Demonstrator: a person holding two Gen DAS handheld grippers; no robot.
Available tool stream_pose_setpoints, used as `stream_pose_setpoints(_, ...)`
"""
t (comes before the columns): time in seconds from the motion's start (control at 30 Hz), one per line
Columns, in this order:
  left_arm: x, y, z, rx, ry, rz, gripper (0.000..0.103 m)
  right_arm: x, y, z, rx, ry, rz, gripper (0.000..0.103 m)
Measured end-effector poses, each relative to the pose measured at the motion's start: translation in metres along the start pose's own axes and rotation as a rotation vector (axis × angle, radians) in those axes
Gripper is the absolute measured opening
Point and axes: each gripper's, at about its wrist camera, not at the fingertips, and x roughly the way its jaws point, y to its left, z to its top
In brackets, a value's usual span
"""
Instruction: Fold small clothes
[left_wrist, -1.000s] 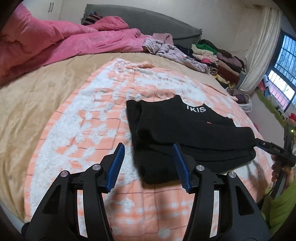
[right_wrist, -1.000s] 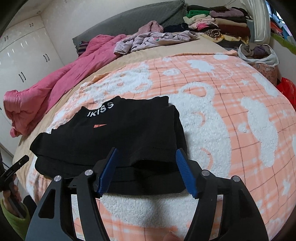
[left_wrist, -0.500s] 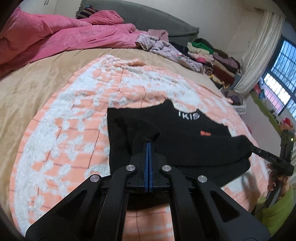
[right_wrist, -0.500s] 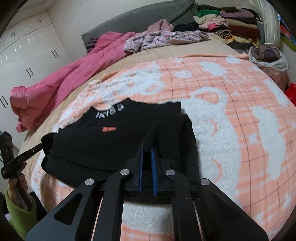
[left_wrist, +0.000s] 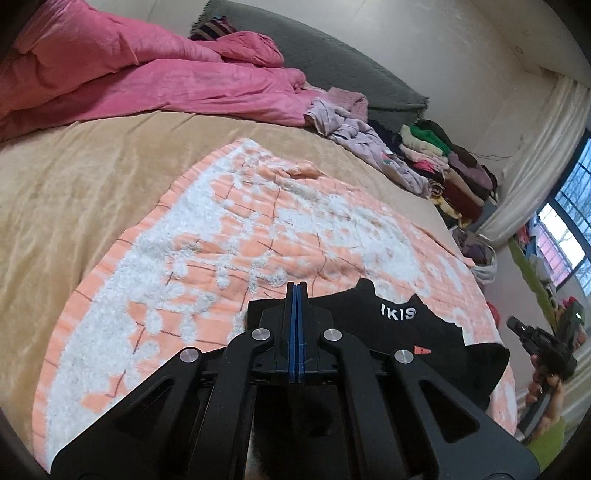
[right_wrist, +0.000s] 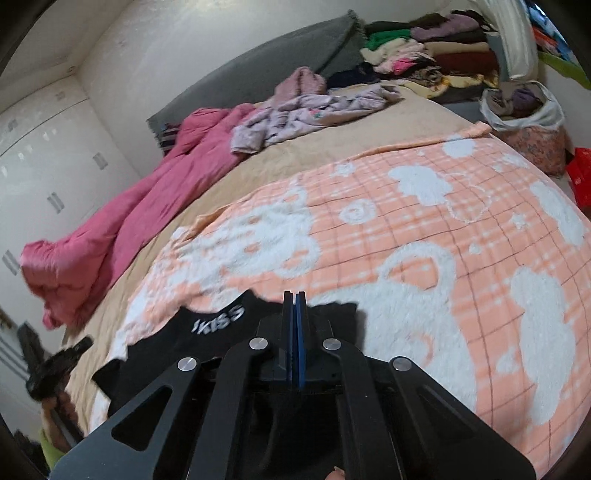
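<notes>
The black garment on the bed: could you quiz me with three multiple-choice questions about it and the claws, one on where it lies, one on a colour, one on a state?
1. What does the black garment lie on?
A. the pink duvet
B. the orange-and-white blanket
C. the floor

2. What colour is the lettering on it?
A. white
B. yellow
C. green

3. How does the left claw stand?
A. wide open above the blanket
B. open around a pillow
C. closed, with black fabric in it

Answers:
1. B: the orange-and-white blanket shows all round the garment's far edge.
2. A: the letters stand out white against the black cloth in both views.
3. C: its blue pads meet and the garment bunches up at them; the right claw looks the same.
</notes>
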Motion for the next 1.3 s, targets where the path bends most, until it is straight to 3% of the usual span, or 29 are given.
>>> stream_pose_setpoints(0.13,-0.009,0.005,-0.019,0.036,0.031,-0.002,0.001,0.005,-0.01,-0.008,-0.01,0.034,-0.013,0.011)
stream_pose_setpoints(0.2,-0.015,0.009,-0.03,0.025,0.046,-0.026,0.012,0.002,-0.012,-0.016,-0.023,0.049,-0.028,0.026)
stream_pose_setpoints(0.4,-0.036,0.0,-0.054,0.053,0.066,-0.088,0.034,-0.031,-0.008,-0.038,-0.093,0.062,-0.052,0.057)
stream_pose_setpoints(0.63,-0.027,-0.015,-0.067,0.082,0.101,-0.107,0.048,-0.049,0.003,-0.072,-0.118,0.12,0.045,0.066)
stream_pose_setpoints(0.77,-0.009,-0.015,-0.068,0.066,0.135,-0.089,0.048,-0.027,0.002,-0.085,-0.102,0.202,0.039,0.066)
stream_pose_setpoints(0.8,-0.004,-0.015,-0.068,0.061,0.141,-0.084,0.044,-0.018,0.002,-0.087,-0.094,0.224,0.033,0.059)
stream_pose_setpoints(0.83,0.0,-0.016,-0.067,0.061,0.145,-0.078,0.034,-0.012,0.003,-0.088,-0.093,0.239,0.039,0.049)
stream_pose_setpoints(0.87,0.003,-0.016,-0.067,0.06,0.148,-0.07,0.006,-0.006,0.003,-0.088,-0.092,0.255,0.048,0.025)
stream_pose_setpoints(0.9,0.007,-0.015,-0.064,0.052,0.146,-0.065,0.002,-0.001,0.004,-0.087,-0.089,0.268,0.058,0.008)
stream_pose_setpoints(1.03,0.015,-0.008,-0.048,-0.019,0.141,-0.103,0.002,0.004,0.007,-0.065,-0.055,0.228,0.093,0.004)
stream_pose_setpoints(1.3,0.037,0.003,-0.008,-0.127,0.102,-0.102,0.003,0.027,0.004,-0.021,0.037,0.146,0.106,0.005)
